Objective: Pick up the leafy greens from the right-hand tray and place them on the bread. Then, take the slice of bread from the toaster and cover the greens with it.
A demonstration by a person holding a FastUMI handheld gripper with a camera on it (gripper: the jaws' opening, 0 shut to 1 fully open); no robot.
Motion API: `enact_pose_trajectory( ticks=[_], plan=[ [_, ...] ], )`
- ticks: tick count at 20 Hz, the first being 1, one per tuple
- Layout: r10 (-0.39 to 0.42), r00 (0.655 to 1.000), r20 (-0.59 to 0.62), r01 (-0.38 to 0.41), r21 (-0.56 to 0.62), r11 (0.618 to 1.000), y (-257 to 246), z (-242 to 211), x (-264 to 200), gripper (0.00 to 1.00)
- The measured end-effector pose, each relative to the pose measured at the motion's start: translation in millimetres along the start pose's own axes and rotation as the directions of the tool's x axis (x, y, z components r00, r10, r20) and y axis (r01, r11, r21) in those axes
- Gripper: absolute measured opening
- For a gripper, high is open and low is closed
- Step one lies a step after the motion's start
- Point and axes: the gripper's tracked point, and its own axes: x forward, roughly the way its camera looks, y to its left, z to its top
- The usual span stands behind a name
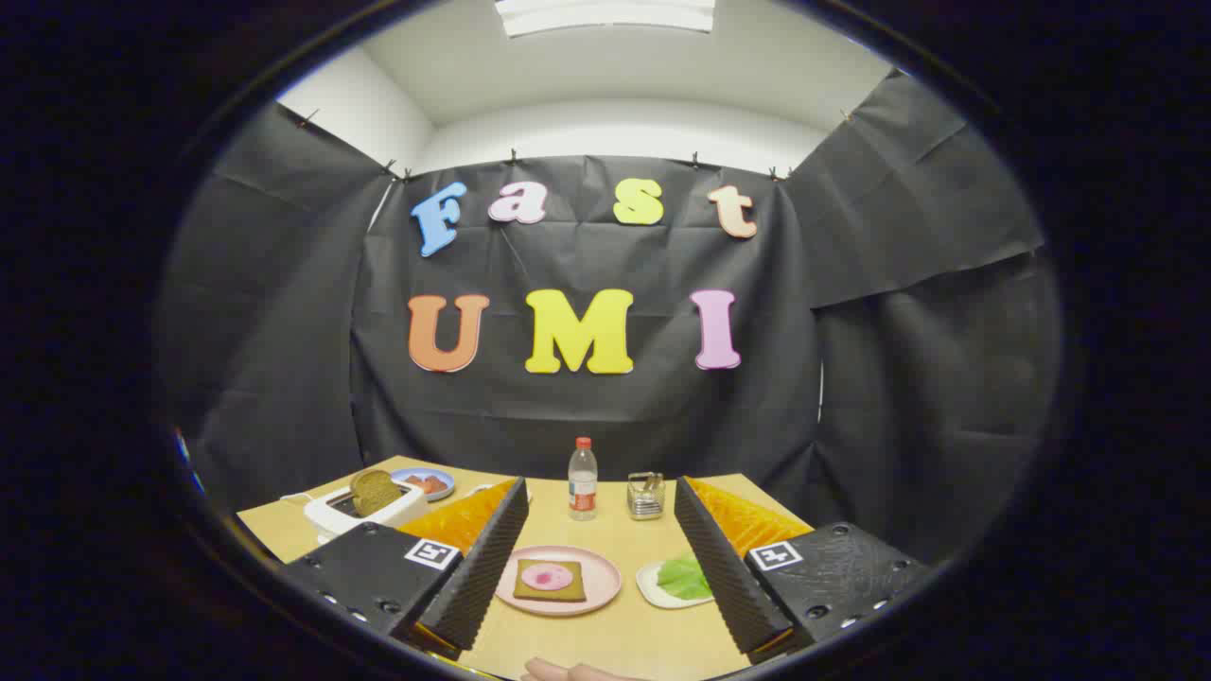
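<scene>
- Gripper [596,567] hangs above the surface [605,643], fingers spread wide, grasping nothing.
- Greens [685,577] lie on a white tray [651,588] at about 3 o'clock from the bread [549,580] on its pink plate [604,573], against the right finger's inner edge.
- Likely light, limp, easily torn — best pinched gently at the leaf's middle.
- Second slice [376,492] stands in the toaster [331,515] at 10 o'clock.

Black two-finger gripper [594,558] held level, fingers spread wide apart, nothing between them. Ribbed inner pads [484,558] face each other. Orange finger backs, black mounts with square markers.
</scene>
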Motion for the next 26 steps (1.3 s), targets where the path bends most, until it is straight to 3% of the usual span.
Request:
enact_pose_trajectory(
  ticks=[8,15,22,26],
  plan=[
    [-0.093,0.996,0.009,0.093,0.015,0.996,-56.1,3.0,9.8,0.95],
    [-0.088,0.996,-0.026,0.089,0.020,0.996,-74.3,-13.2,30.9,0.95],
    [-0.146,0.981,-0.129,0.138,-0.069,0.988,-126.8,-68.4,97.3,0.95],
    [-0.151,0.964,-0.221,0.143,-0.053,0.988,-155.7,-113.7,149.7,0.95]
  ],
)
